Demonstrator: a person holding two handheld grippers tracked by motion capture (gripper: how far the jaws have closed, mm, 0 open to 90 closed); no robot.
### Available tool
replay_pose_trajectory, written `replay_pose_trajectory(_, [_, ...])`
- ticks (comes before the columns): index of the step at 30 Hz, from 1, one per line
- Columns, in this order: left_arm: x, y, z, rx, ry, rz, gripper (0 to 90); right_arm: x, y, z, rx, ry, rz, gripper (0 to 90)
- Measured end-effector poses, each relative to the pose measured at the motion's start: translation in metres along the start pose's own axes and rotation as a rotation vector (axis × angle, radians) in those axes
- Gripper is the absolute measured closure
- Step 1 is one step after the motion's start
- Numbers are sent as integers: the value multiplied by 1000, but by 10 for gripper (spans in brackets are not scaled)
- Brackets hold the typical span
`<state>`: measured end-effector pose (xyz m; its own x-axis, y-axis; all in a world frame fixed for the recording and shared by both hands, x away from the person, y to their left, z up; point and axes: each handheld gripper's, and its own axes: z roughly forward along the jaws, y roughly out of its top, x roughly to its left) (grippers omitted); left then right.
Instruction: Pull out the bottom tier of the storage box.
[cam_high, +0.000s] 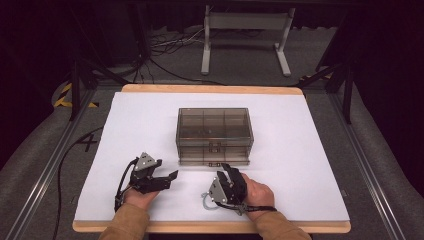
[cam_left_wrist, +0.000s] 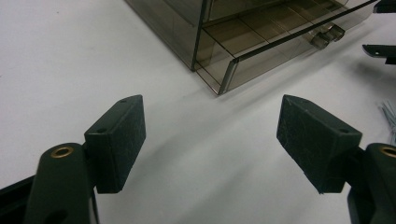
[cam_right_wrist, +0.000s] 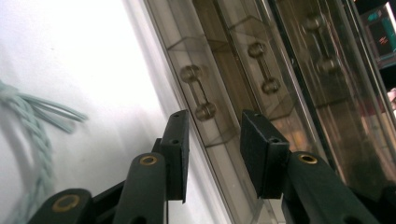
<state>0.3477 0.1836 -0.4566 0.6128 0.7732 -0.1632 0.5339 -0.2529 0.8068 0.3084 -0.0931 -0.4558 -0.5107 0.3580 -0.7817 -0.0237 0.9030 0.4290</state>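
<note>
A smoky clear drawer box (cam_high: 214, 132) is being worked at the middle of the high view, its bottom drawer (cam_high: 214, 161) drawn out a little toward the lower edge. The right gripper (cam_high: 227, 176) is being held just before that drawer's handle (cam_right_wrist: 198, 92), its jaws partly open with nothing between them. A pale green cord (cam_high: 207, 200) is lying at lower centre, not yet stowed, while the left gripper (cam_high: 167, 177) is being kept wide open and empty at lower left.

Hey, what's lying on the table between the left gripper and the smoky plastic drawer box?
Nothing: the left gripper view shows bare white table between the left gripper and the drawer box.
</note>
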Motion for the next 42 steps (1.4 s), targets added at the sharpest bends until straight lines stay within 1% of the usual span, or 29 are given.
replay_pose_trajectory(2, [0, 0, 0, 0, -2, -2, 246, -3, -3, -1, -3, 9, 28, 632])
replay_pose_trajectory(6, [0, 0, 0, 0, 2, 0, 246, -9, -10, -2, -12, 51, 103, 633])
replay_pose_trajectory(7, [0, 0, 0, 0, 2, -1, 246, -10, -11, -2, -21, 65, 116, 633])
replay_pose_trajectory(8, [0, 0, 0, 0, 1, -2, 246, -11, -13, -2, -26, 78, 141, 632])
replay_pose_trajectory(9, [0, 0, 0, -1, 1, -2, 246, -12, -14, -2, -30, 83, 151, 632])
replay_pose_trajectory(12, [0, 0, 0, -1, -1, 0, 246, -14, -19, -2, -35, 106, 203, 630])
replay_pose_trajectory(13, [0, 0, 0, -5, -1, 0, 245, -15, -22, -2, -39, 128, 241, 631])
replay_pose_trajectory(14, [0, 0, 0, -5, -1, 2, 244, -16, -24, -2, -39, 136, 261, 630])
replay_pose_trajectory(15, [0, 0, 0, -5, -3, 3, 244, -16, -24, -2, -39, 136, 261, 630])
replay_pose_trajectory(17, [0, 0, 0, -6, -4, 3, 244, -17, -30, 0, -46, 167, 319, 627])
replay_pose_trajectory(25, [1, 2, 2, -10, -10, -9, 244, -30, -43, -2, -100, 246, 493, 600])
replay_pose_trajectory(28, [1, 2, 3, -11, -9, -8, 244, -32, -45, -1, -109, 271, 524, 582])
replay_pose_trajectory(29, [1, 3, 3, -10, -11, -9, 244, -33, -46, -1, -117, 279, 526, 573])
replay_pose_trajectory(32, [1, 3, 4, -13, -12, -9, 244, -34, -47, -1, -124, 287, 546, 507])
replay_pose_trajectory(33, [1, 3, 4, -15, -14, -9, 244, -35, -48, -1, -125, 286, 564, 487])
replay_pose_trajectory(34, [1, 3, 4, -13, -13, -10, 244, -38, -50, -2, -130, 289, 608, 453])
replay_pose_trajectory(35, [1, 4, 4, -13, -12, -9, 244, -38, -50, -2, -130, 289, 608, 453])
replay_pose_trajectory(36, [1, 4, 4, -14, -12, -10, 244, -42, -52, -1, -129, 328, 652, 453])
replay_pose_trajectory(37, [1, 4, 5, -14, -13, -10, 244, -42, -52, -1, -129, 328, 652, 453])
replay_pose_trajectory(39, [1, 4, 5, -15, -13, -10, 244, -44, -55, -1, -141, 345, 680, 440])
replay_pose_trajectory(42, [1, 4, 5, -15, -12, -10, 244, -45, -56, -1, -145, 359, 685, 438])
